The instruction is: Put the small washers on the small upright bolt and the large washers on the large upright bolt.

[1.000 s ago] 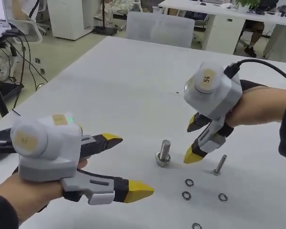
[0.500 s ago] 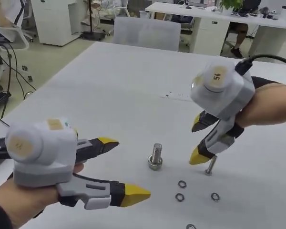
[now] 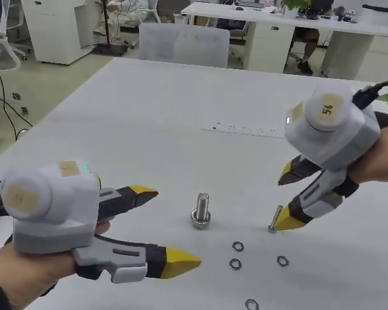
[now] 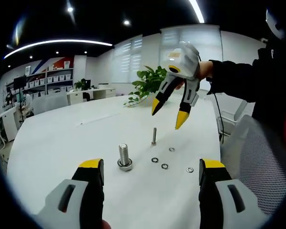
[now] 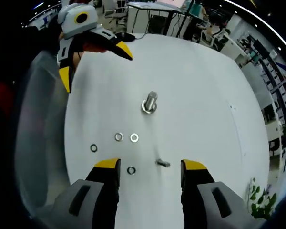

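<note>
The right gripper (image 3: 288, 198), jaws spread and empty, is now found shifted from beside the large bolt (image 3: 201, 211) to just beside the small bolt (image 3: 275, 219), while the left gripper (image 3: 168, 225) is held likewise spread and the washers (image 3: 237, 246) are left unthreaded on the table (image 3: 149, 116).

Right hand-held gripper (image 3: 288, 198), formerly left of small bolt (image 3: 275, 218), now right of it.
</note>
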### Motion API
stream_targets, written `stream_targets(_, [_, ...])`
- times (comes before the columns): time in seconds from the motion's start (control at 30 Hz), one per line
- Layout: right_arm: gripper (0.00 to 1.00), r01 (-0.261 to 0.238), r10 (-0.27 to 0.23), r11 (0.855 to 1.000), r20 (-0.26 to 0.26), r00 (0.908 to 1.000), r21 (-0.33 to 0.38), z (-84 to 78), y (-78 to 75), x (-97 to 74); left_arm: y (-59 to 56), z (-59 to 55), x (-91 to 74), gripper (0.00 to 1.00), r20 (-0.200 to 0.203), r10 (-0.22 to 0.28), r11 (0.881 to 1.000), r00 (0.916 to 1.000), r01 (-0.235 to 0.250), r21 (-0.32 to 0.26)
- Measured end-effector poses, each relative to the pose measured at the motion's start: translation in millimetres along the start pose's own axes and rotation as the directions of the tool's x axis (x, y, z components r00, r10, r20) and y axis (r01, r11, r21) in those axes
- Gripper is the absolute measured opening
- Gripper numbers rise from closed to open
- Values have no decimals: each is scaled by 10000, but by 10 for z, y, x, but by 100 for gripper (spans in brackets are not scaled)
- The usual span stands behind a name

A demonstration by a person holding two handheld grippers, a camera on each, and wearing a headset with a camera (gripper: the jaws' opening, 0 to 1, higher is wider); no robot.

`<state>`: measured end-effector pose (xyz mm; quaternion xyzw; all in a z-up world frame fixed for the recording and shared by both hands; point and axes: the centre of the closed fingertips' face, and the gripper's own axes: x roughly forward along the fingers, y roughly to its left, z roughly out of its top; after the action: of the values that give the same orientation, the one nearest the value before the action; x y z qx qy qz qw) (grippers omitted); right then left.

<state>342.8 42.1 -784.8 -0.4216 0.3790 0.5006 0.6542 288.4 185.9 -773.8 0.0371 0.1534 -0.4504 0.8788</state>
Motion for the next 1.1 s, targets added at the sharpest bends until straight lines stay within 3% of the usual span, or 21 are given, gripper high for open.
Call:
stream_targets(0.27, [52, 87, -85, 9986, -46, 10000, 525, -227, 139, -29, -60, -29, 7, 82, -66, -159, 9999, 9999, 159, 23])
stream_targets(0.47, [51, -142, 159, 9972, -231, 9996, 741, -365, 319, 10, -90, -47, 14, 82, -97, -228, 9997, 9997, 228, 8])
stream_targets(0.73, [50, -540, 566, 9952, -298, 9980, 810, -381, 523, 91, -116, -56, 6, 82, -118, -281, 9996, 9995, 281, 7])
stream_targets(1.1, [47, -1222, 1235, 9921, -495, 9911, 286, -325, 833, 246, -138, -47, -15, 82, -64, -288, 9996, 9996, 288, 8])
